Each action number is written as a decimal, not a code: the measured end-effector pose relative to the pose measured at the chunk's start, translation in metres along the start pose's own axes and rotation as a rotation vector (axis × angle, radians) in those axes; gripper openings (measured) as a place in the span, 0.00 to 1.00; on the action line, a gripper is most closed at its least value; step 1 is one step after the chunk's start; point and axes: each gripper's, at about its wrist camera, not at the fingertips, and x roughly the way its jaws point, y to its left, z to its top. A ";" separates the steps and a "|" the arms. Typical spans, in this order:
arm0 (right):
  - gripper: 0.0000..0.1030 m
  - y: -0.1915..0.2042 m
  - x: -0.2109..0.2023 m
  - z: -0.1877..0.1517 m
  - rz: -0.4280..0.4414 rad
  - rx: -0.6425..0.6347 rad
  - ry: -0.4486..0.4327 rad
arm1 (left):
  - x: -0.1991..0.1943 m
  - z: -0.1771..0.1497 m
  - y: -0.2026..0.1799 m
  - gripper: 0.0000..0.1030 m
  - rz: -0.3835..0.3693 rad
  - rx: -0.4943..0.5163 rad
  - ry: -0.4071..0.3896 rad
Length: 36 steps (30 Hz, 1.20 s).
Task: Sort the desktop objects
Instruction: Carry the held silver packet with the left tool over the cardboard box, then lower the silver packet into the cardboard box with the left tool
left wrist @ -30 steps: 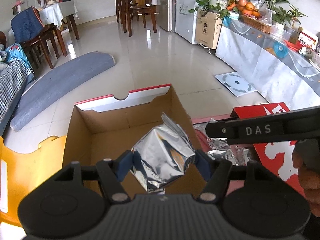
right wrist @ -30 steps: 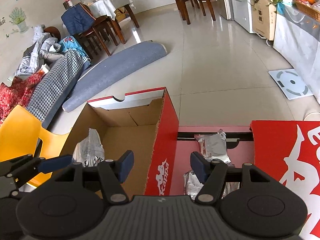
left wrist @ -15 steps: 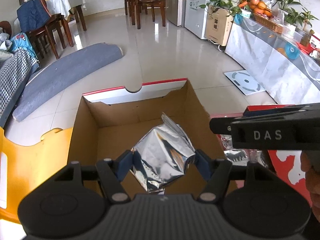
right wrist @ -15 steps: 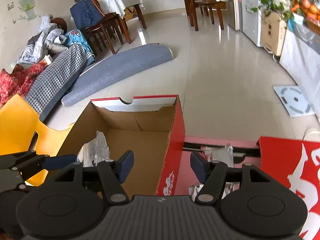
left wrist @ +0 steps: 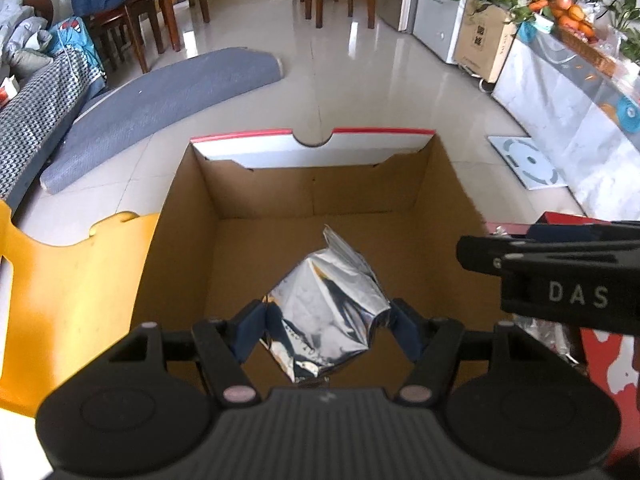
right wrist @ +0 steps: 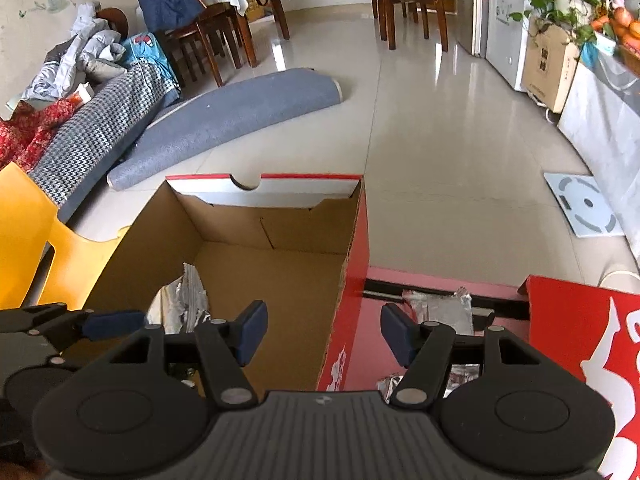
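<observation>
The left gripper (left wrist: pixel 326 326) is closed on a crumpled silver foil packet (left wrist: pixel 326 308), its 2 blue pads pressing the packet's left and right sides. Gripper and packet hang over the near part of the open cardboard box (left wrist: pixel 312 200), above its brown floor, which looks bare from this view. The box has a red outer wall (right wrist: pixel 356 280) and a white, red-edged flap (left wrist: pixel 316 150) at its far end.

The right gripper (right wrist: pixel 322 334) holds nothing; its jaws stand wide apart, straddling the box's right wall. On the pink surface (right wrist: pixel 424 282) right of the box lie more foil packets (right wrist: pixel 438 312), with a red lid with white print (right wrist: pixel 580 328) further right. A yellow chair (left wrist: pixel 76 280) stands just left of the box. A grey mat (right wrist: pixel 232 120) lies on the tiled floor (right wrist: pixel 440 140) beyond.
</observation>
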 end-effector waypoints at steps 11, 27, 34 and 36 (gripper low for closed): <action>0.61 0.010 0.012 0.001 -0.012 -0.032 0.016 | 0.027 0.006 0.002 0.64 0.024 -0.042 0.052; 0.61 0.006 0.024 0.003 -0.047 0.015 0.033 | 0.059 0.014 0.007 0.64 0.063 -0.048 0.085; 0.61 0.009 0.030 0.004 -0.060 0.008 0.036 | 0.070 0.015 0.011 0.64 0.083 -0.052 0.100; 0.61 0.009 0.030 0.004 -0.060 0.010 0.036 | 0.074 0.015 0.014 0.64 0.087 -0.062 0.108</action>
